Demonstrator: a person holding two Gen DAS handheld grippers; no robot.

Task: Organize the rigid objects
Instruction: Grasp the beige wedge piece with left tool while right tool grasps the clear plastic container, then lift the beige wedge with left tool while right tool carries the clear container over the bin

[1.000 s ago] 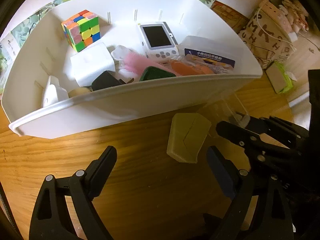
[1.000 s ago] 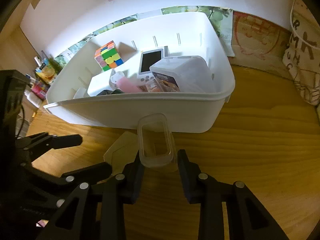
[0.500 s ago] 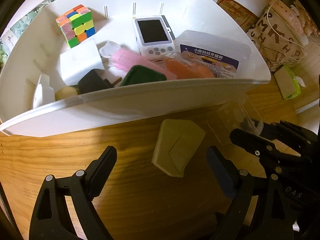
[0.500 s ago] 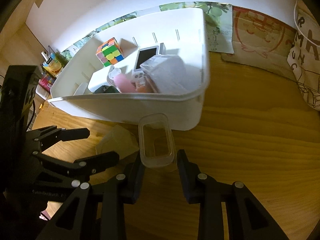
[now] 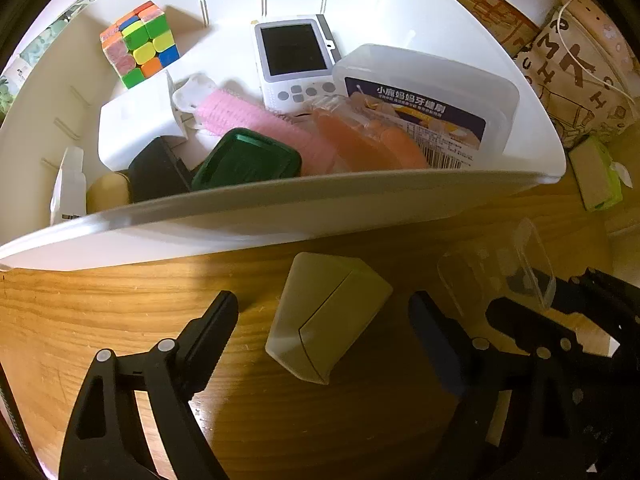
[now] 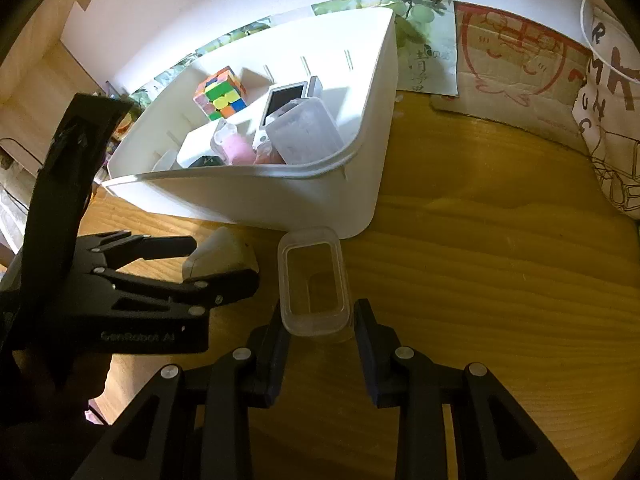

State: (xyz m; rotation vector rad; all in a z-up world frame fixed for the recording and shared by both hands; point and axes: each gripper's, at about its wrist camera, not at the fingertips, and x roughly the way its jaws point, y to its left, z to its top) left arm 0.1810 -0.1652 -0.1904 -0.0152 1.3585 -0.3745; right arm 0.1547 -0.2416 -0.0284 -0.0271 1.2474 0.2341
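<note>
A pale yellowish angular box (image 5: 328, 316) lies on the wooden table in front of a white bin (image 5: 280, 212). My left gripper (image 5: 324, 320) is open with its fingers on either side of the box; it also shows in the right wrist view (image 6: 216, 260) around the box (image 6: 220, 256). My right gripper (image 6: 316, 320) is shut on a clear plastic container (image 6: 314, 284), held just off the bin's near corner; the container shows faintly in the left wrist view (image 5: 500, 268). The bin (image 6: 260, 196) holds a Rubik's cube (image 5: 140, 44), a white handheld device (image 5: 294, 64) and several other items.
Patterned bags (image 5: 576, 68) and a green-white pack (image 5: 596, 176) sit to the right of the bin. Cardboard and paper sheets (image 6: 512, 68) lean against the wall behind. Bare wooden table (image 6: 500, 300) lies to the right of the right gripper.
The left gripper has moved forward, so the yellowish box now sits between its fingers. The right gripper has swung with the clear container, staying shut on it.
</note>
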